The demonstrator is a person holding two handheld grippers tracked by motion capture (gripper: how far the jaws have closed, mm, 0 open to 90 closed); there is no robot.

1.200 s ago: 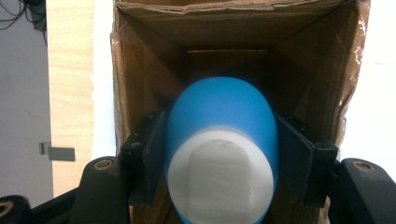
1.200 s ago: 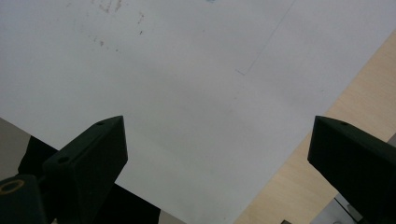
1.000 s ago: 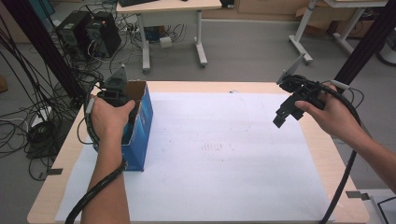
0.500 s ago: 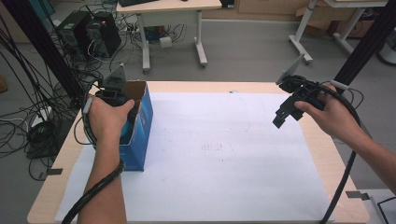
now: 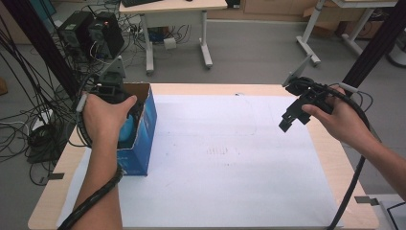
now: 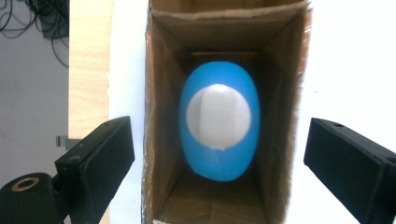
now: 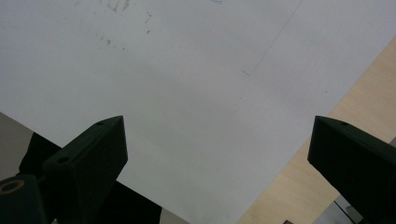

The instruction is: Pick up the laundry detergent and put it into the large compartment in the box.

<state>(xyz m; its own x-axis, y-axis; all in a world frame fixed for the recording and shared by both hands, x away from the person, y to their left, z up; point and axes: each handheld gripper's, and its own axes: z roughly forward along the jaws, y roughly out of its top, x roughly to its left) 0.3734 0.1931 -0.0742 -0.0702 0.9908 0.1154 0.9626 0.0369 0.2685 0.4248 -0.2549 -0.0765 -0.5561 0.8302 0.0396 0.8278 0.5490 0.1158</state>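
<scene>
Nothing moved, left tongs (image 6: pixel 219 154) over boxed ball (image 6: pixel 219 119)

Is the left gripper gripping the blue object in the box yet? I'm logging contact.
Apart. In the left gripper view the jaws stand wide open outside the cardboard box, and the blue object lies inside between its walls, untouched.

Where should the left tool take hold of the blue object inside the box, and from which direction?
Judging from the left gripper view, come straight down through the open top of the box, jaws across the blue object's narrower width. The left tool already hangs above it, open, but its jaws stand wider than the box, so they would need narrowing first.
</scene>
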